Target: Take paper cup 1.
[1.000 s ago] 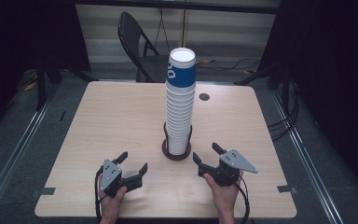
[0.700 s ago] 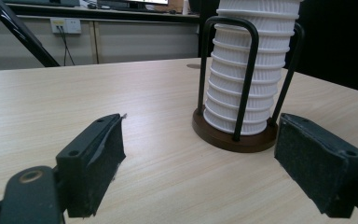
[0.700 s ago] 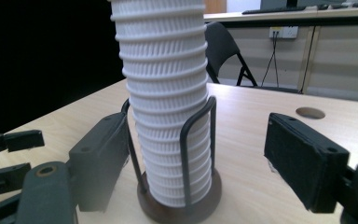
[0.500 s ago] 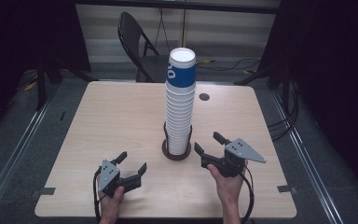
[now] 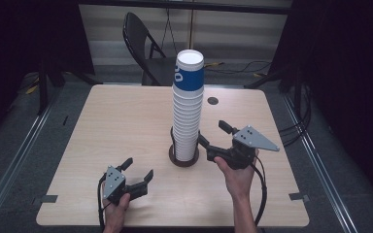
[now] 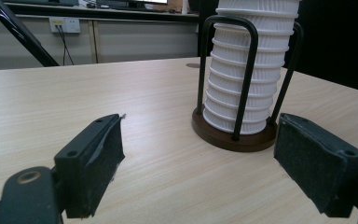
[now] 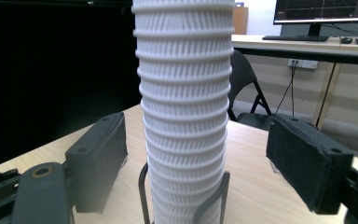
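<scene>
A tall stack of white ribbed paper cups (image 5: 188, 107), the top one with a blue band, stands in a dark round holder (image 5: 183, 158) with black wire uprights at the table's middle. My right gripper (image 5: 214, 134) is open, raised off the table just right of the stack, with its jaws pointing at it. In the right gripper view the cup stack (image 7: 184, 112) rises close between the two open pads (image 7: 98, 158). My left gripper (image 5: 137, 172) rests open near the front edge, left of the stack. In the left gripper view the holder (image 6: 235, 135) and the cup stack (image 6: 247, 70) stand ahead on the right.
The light wooden table (image 5: 116, 121) has a small dark round hole (image 5: 212, 101) behind the stack. A black folding chair (image 5: 143, 46) stands beyond the far edge. Cables trail from both grippers toward the front edge.
My right gripper has lifted off the table and moved forward and left toward the cup stack, staying open. The left gripper has not moved.
</scene>
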A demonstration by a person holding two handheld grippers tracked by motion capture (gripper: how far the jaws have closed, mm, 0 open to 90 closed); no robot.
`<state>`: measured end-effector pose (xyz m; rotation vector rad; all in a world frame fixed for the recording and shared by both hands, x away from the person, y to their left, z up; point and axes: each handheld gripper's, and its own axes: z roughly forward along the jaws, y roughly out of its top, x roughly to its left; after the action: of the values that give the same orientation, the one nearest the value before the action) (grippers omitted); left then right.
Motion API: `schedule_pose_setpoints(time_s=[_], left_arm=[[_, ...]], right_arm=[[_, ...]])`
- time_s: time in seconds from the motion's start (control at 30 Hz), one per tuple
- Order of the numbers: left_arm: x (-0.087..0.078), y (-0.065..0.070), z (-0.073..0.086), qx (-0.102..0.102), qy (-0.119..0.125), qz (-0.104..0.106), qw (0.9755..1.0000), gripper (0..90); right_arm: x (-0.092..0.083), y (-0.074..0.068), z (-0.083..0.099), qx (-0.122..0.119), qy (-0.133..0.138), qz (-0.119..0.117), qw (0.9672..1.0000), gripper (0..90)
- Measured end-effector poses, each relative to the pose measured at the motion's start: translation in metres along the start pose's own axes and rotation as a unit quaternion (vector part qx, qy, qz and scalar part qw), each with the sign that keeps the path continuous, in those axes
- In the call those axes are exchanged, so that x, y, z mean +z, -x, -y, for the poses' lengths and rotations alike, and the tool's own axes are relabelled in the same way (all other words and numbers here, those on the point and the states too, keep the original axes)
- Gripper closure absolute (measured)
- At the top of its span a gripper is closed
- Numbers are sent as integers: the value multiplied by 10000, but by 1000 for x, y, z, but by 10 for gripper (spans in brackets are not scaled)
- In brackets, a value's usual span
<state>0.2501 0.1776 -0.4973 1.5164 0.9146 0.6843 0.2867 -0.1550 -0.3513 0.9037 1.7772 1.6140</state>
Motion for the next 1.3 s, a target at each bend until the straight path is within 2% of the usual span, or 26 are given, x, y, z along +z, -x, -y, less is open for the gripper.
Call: schedule_pose_setpoints(time_s=[0.17,0.33,0.37,0.6,0.77,0.9,1.2,1.3], left_arm=[[0,1,0,41,5,-5,10000,154],[0,1,0,69,-13,-5,10000,155],[0,1,0,84,-18,4,10000,155],[0,1,0,42,-4,-8,10000,155],[0,1,0,54,5,-8,10000,155],[0,1,0,57,11,-11,10000,155],[0,1,0,82,21,-33,10000,156],[0,1,0,62,11,-18,10000,156]], right_arm=[[4,1,-9,-6,-5,-80,10000,197],[6,1,-17,-112,-10,-32,9999,205],[9,2,-23,-112,-7,-102,9999,202],[13,2,-47,-176,107,-201,9996,164],[20,3,-59,-218,120,-213,9995,135],[26,5,-65,-158,105,-323,9993,131],[36,4,-89,-327,178,-365,9986,131],[40,6,-97,-287,213,-450,9983,130]])
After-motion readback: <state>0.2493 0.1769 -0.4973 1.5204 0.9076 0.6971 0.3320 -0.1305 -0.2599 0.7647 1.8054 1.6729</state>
